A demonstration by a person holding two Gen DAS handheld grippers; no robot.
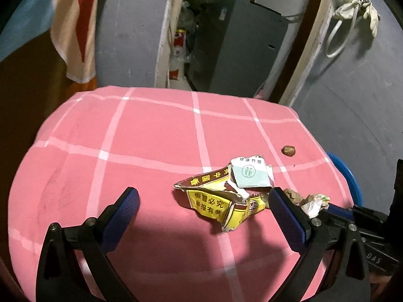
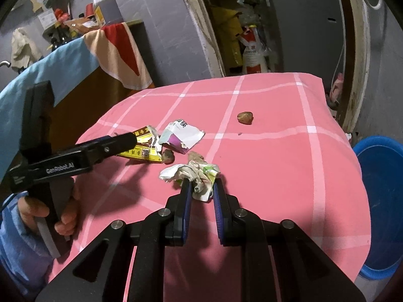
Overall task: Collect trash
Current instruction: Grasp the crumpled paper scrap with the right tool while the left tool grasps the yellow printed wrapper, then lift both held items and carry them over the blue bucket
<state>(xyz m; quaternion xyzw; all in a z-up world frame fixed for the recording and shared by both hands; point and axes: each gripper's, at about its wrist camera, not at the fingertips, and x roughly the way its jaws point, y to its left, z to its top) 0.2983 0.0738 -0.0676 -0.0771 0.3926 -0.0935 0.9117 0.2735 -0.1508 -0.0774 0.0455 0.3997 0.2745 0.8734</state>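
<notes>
While the left gripper (image 1: 202, 198) hung above the pink cloth (image 1: 126, 138), its jaws stood wide apart with the torn yellow wrapper (image 1: 216, 203) between them, apparently untouched. From the right wrist, the right gripper (image 2: 201, 185) was clamped on a crumpled paper wad (image 2: 194, 172). That loose wad could tear or slip free on lifting, before reaching the blue tub (image 2: 377, 201).

A pink cloth-covered table with white check lines (image 2: 289, 166) carries a torn yellow-red carton (image 1: 216, 201), a white-teal paper packet (image 1: 249, 173), crumpled white wrapper (image 2: 191, 173) and, beyond the claw, perhaps a small brown nut (image 2: 244, 117).
</notes>
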